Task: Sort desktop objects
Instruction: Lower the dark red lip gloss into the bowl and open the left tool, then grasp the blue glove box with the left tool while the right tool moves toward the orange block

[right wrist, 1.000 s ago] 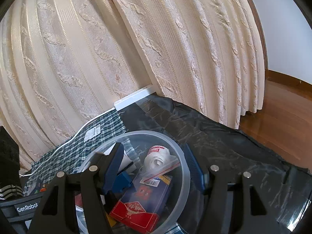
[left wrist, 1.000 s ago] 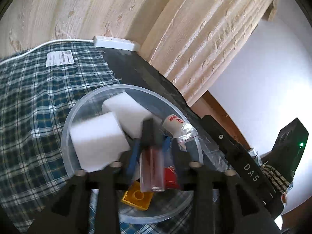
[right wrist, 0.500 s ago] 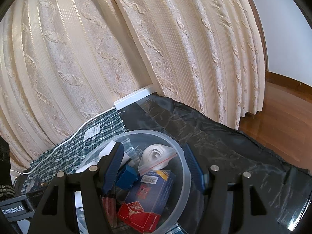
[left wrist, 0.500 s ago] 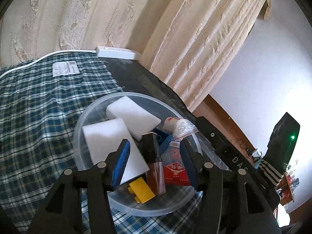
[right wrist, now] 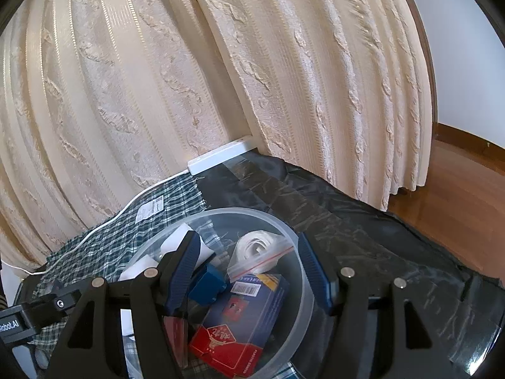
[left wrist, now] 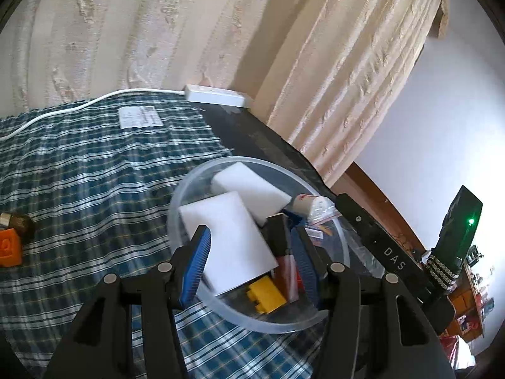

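Only the left wrist view shows the two white sponges [left wrist: 233,240], the yellow brick [left wrist: 268,297] and, far left on the checked cloth [left wrist: 94,173], an orange block [left wrist: 9,252]; only the right wrist view shows the blue-and-red card box [right wrist: 243,325], the blue brick [right wrist: 208,284] and the white roll in a zip bag [right wrist: 258,249] clearly. Both views show the white power strip [right wrist: 221,154] at the foot of the curtain [right wrist: 221,63]. The clear round bowl [left wrist: 195,183] sits where the checked cloth meets the black sheet [right wrist: 363,237] and holds the sorted items heaped together. The left gripper [left wrist: 249,262] hangs over the near side of the bowl, jaws apart and empty, with the nearer sponge and a dark tube [left wrist: 281,246] lying between and beyond its blue pads. The right gripper [right wrist: 249,271] is likewise spread and empty, its pads straddling the bowl's far half; whether the right pad touches the rim cannot be told.
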{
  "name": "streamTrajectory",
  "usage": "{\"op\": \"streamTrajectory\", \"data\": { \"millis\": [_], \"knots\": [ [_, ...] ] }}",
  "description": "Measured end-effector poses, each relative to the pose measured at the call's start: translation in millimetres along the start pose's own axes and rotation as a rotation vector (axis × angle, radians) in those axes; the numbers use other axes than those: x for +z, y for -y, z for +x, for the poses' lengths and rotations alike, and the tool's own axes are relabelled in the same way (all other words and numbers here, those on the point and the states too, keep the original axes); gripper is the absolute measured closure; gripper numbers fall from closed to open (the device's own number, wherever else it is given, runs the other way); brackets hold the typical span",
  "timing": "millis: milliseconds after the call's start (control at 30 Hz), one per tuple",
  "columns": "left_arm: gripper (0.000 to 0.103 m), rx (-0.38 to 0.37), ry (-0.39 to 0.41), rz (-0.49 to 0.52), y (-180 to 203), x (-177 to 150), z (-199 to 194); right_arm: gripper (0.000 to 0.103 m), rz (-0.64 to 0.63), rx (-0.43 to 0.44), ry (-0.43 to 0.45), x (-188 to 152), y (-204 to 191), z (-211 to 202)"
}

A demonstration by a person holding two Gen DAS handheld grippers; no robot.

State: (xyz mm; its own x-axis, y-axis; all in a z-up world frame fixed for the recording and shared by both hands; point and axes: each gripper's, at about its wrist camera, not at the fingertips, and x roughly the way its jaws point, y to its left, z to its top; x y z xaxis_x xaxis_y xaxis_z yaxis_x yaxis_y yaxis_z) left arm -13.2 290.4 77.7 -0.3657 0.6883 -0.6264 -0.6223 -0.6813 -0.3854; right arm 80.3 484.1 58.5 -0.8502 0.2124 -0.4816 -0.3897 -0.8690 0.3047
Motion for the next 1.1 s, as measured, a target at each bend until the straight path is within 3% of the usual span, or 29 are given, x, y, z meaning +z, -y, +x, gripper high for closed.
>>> {"op": "streamTrajectory", "data": {
  "millis": [167,767,933,1100],
  "knots": [
    [0.04,0.028,0.011,-0.025,-12.7,-2.3,-9.1,0.034,-0.012,-0.012,0.004,-1.5,-1.7,-0.1],
    [0.04,0.112,0.066,-0.073,-59.6,-11.3,-54.2,0.034,-0.065,-0.051,-0.011,-2.4,-10.2,9.2],
    [0.04,0.147,0.084,-0.099,-78.6,-12.5,-66.1,0.034,-0.094,-0.017,-0.004,5.2,-25.0,1.3],
    [0.04,0.173,0.106,-0.138,-99.2,-12.5,-76.4,0.031,-0.15,0.074,0.021,12.6,-56.5,-14.2]
  ]
}}
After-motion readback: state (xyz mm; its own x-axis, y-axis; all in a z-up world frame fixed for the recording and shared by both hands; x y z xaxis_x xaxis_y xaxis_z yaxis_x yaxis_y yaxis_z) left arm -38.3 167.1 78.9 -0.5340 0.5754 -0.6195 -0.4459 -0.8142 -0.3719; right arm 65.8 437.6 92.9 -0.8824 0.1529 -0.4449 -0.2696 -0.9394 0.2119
